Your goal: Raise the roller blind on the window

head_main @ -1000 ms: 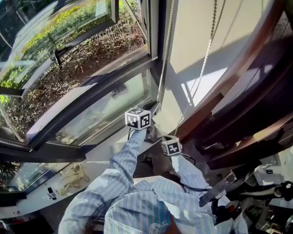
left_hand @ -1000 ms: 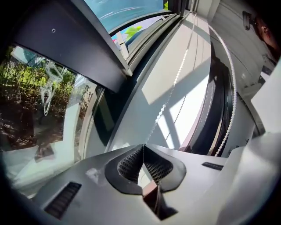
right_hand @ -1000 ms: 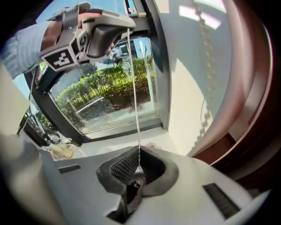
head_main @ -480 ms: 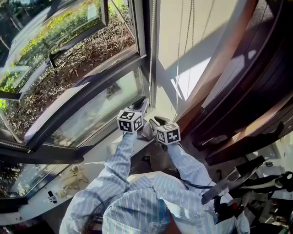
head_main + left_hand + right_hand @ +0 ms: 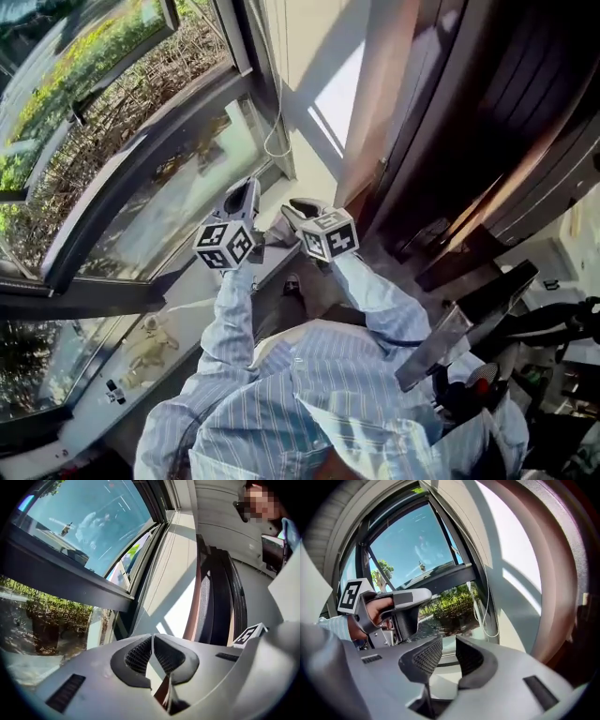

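Left claw (image 5: 152, 638) clenched on nothing and right claw (image 5: 448, 645) released and empty, side by side on the near side of the window (image 5: 70, 581). Roller blind fabric cannot be made out across the glass; its bead cord loop (image 5: 490, 636) hangs at the window's right edge, beyond and apart from both claws. Judged light, thin and limp, the cord is best pinched on one strand just above the loop's bottom, beads seated between the pads against slipping.
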`<state>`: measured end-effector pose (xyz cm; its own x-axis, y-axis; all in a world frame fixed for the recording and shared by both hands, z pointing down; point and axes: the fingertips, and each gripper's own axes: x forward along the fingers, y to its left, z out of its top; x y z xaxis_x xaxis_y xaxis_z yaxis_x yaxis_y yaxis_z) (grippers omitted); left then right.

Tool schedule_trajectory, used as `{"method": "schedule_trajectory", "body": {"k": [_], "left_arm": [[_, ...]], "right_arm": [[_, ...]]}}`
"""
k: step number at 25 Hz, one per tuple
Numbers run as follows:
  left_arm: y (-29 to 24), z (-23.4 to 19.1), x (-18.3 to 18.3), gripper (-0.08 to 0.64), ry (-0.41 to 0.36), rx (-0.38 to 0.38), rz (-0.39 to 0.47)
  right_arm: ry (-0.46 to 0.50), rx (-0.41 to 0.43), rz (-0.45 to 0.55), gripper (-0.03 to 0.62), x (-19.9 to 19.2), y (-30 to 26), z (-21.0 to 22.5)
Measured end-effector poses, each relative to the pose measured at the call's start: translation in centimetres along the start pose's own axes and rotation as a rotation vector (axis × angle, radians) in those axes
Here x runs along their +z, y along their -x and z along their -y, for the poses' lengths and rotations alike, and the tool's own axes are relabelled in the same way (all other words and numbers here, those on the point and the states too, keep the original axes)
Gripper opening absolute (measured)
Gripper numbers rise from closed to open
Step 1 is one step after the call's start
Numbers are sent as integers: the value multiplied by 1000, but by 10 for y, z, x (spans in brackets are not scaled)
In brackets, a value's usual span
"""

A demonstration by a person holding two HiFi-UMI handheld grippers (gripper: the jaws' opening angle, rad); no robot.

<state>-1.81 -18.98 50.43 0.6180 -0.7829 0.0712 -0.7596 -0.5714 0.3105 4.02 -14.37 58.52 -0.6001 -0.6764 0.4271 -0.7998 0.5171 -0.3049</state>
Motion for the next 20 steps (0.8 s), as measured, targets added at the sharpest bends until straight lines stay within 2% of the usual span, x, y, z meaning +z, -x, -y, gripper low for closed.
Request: {"method": "schedule_trajectory", "body": {"k": [5, 11, 20], "left_arm": [[51, 19, -19, 15, 54, 44, 42], [109, 42, -49, 15, 125, 110, 47], [137, 77, -40, 14, 125, 3, 68]], "right_arm": [[34, 41, 11, 91, -10, 29, -29], [5, 108, 29, 87, -34, 61, -63], [9, 73, 110, 46, -28, 83, -91]]}}
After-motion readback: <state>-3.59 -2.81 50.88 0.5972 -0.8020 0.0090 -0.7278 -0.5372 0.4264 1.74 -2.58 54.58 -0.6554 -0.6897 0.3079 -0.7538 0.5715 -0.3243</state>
